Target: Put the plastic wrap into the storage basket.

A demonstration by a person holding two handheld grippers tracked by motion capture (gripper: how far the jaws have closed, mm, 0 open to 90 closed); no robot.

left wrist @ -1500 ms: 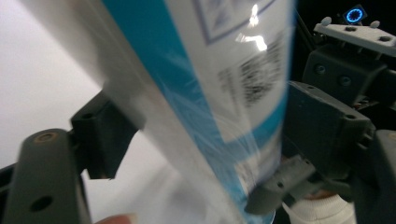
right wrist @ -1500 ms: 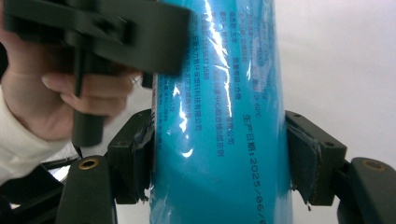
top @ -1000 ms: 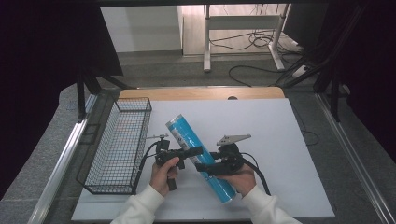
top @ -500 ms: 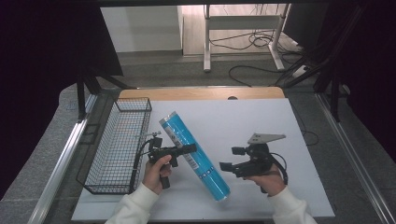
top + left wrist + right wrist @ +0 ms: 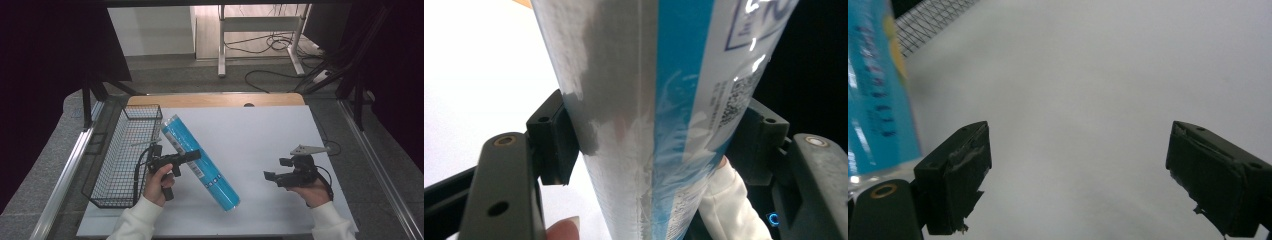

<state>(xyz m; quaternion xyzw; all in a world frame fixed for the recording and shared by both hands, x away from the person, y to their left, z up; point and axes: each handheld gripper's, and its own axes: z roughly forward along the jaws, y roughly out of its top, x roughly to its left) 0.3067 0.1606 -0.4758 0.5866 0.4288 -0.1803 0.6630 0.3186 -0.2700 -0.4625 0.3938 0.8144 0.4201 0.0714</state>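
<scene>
Near edge, left: the left gripper [image 5: 192, 156] clamps the blue tube [image 5: 200, 167] near its middle, both pads pressed to its sides; the tube slants from near right to far left. Right: the right gripper [image 5: 267, 175], jaws wide apart, empty, over the white table [image 5: 260, 130]. Far left: wire basket [image 5: 107, 177], just beside the tube's far end.

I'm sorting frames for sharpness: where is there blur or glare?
Right gripper view: blue tube and wire basket soft and smeared. Left gripper view: glare streaks on the tube's film, print still sharp. High view: even light, dark surroundings.
</scene>
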